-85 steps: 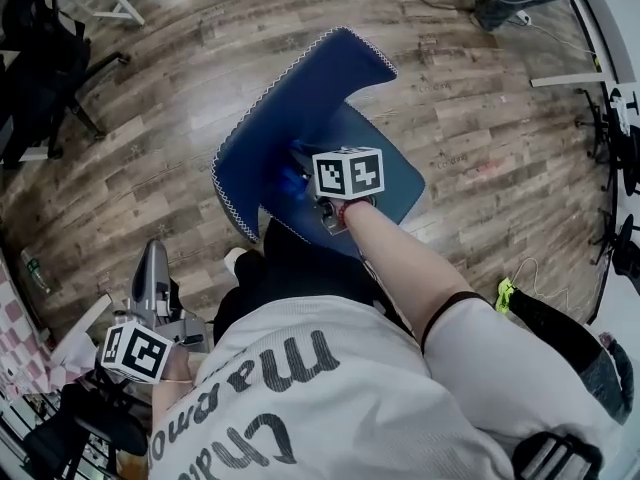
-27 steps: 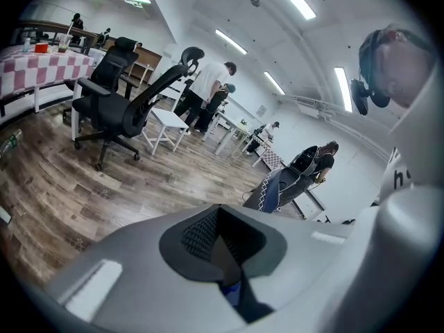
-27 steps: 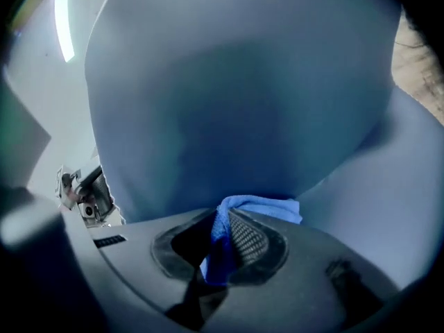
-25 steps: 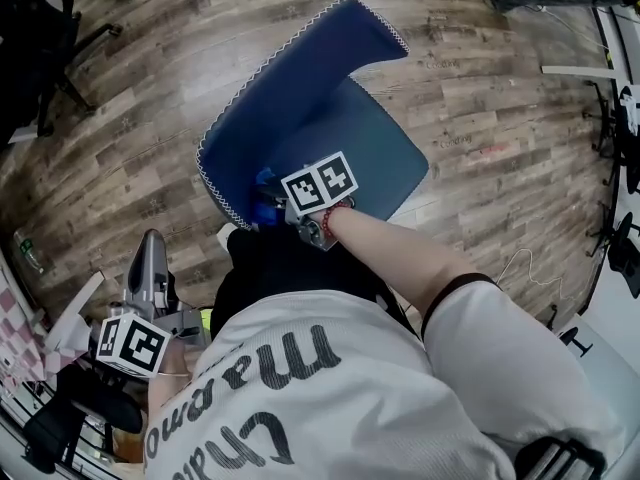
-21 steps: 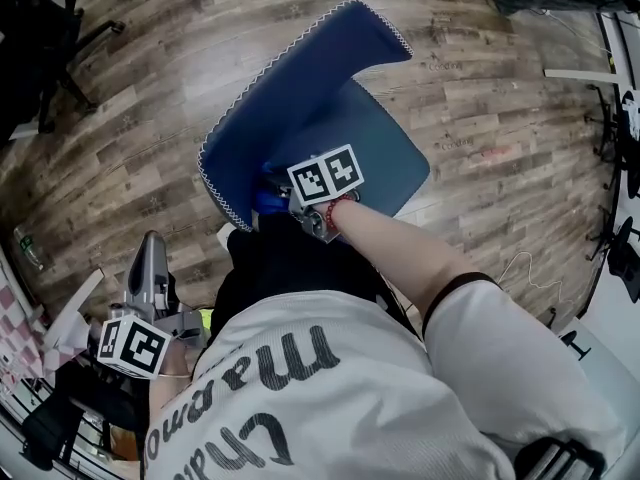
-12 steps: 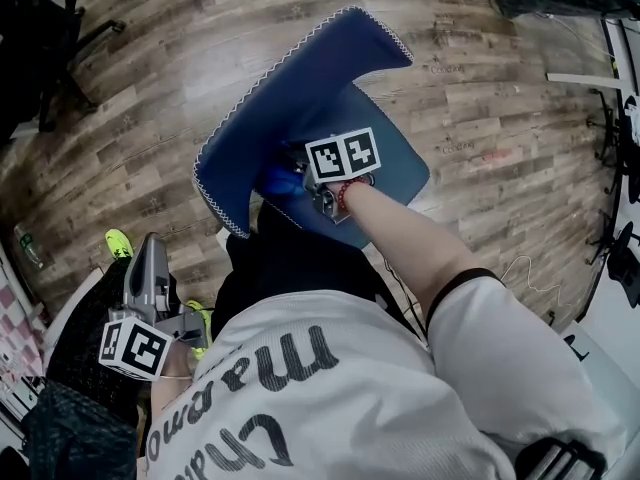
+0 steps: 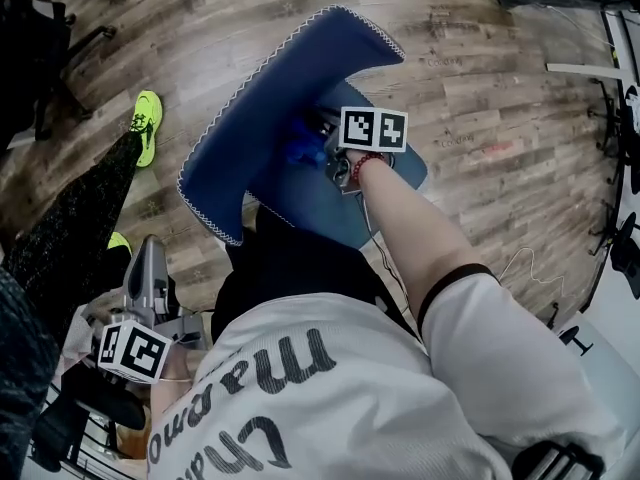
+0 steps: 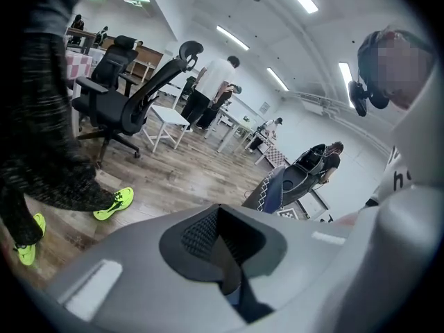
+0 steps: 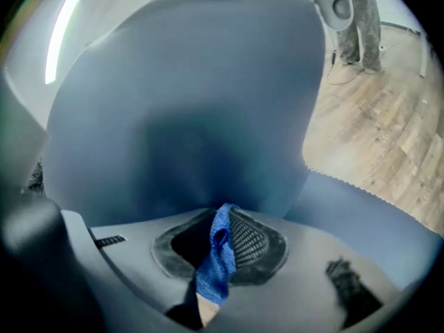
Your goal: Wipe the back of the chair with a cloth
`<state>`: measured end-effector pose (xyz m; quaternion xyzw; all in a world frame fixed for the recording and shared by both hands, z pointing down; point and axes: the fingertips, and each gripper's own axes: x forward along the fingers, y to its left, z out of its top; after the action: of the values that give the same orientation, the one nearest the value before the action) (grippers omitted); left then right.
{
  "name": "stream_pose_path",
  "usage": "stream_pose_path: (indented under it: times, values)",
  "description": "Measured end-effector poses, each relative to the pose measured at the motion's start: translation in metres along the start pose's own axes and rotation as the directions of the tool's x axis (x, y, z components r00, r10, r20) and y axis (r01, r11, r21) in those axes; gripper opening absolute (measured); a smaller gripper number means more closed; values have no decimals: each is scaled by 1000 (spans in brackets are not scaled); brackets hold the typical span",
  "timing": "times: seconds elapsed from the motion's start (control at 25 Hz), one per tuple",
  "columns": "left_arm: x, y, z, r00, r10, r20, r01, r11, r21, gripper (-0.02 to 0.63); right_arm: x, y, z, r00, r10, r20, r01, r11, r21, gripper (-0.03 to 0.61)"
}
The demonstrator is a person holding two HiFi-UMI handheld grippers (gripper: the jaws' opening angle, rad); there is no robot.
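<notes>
The right hand-held gripper (image 7: pixel 322 152), clenched on a blue cloth (image 9: pixel 216 262), pressed it against the chair's back (image 7: pixel 265 108); the left hand-held gripper (image 8: pixel 223 254) hung closed, empty. The thin pinch risked the cloth slipping free mid-stroke.

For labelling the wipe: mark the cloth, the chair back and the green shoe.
cloth (image 9: pixel 216 259), right gripper view, the blue fold pinched between the jaws.
chair back (image 7: pixel 265 103), head view, middle of its blue surface.
green shoe (image 7: pixel 147 120), head view, its upper.

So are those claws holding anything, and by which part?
The right gripper pinches a blue cloth by a bunched fold. The left gripper holds nothing.
</notes>
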<state>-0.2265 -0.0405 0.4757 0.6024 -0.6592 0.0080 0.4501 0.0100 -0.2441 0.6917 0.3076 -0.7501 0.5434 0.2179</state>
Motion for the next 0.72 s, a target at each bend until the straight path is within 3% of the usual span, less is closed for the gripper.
stream_pose_path:
  times: [0.44,0.72]
  values:
    - [9,-9,-1,1000,-13,-29,14,1000,23,5,-20,-32,47,990,-55,127,51,998,40,58]
    - [14,-15,-4,999,-24,-38,25,999,30,5,-49,-61,82,952,-143,272,111,985,129,58]
